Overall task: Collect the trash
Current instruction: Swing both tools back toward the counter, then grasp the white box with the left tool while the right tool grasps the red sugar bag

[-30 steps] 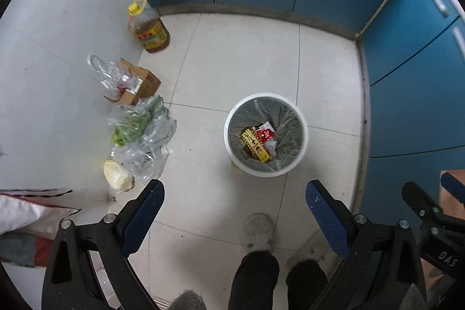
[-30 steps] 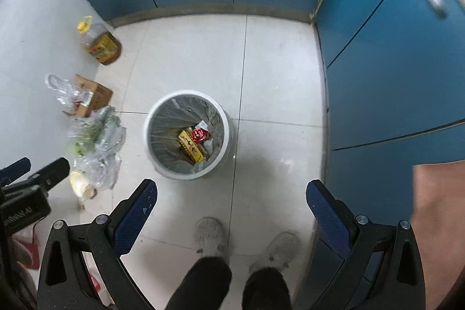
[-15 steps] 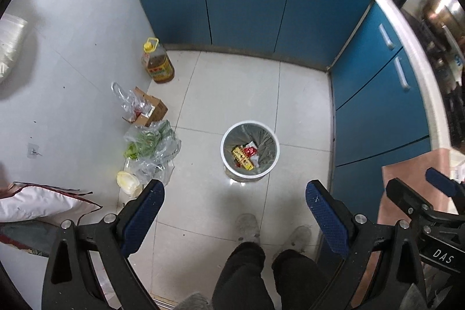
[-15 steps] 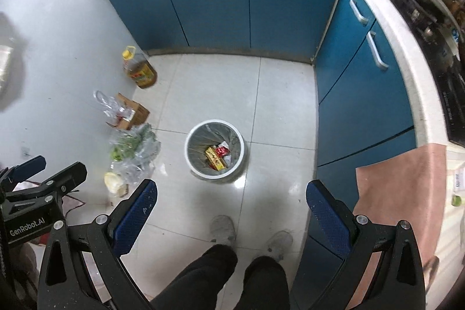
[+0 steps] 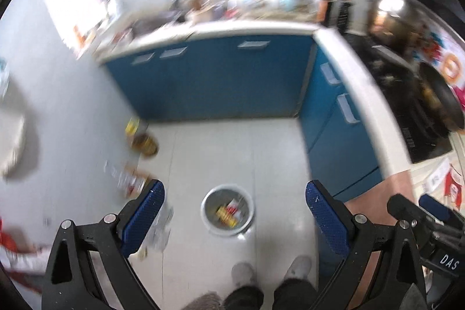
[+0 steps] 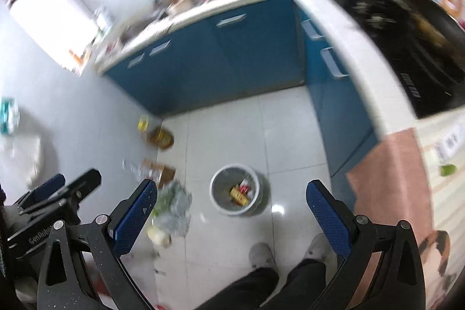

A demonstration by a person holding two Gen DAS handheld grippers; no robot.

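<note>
Nearest us: the left gripper with its blue-padded black jaws spread wide, nothing between them; the right gripper likewise, jaws wide apart and empty. Below the jaws we see our own dark trouser legs and pale grey shoes on the white tiled floor.

Framed between both sets of jaws, well beyond the tips: the round white trash bin with grey liner, holding yellow and red wrappers.

Just past the right gripper's left jaw, a crumpled clear plastic bag of greens; farther on, a brown cardboard box, then an amber oil bottle with yellow cap by the wall.

Farthest: blue cabinets under a cluttered white countertop, heavily blurred.
</note>
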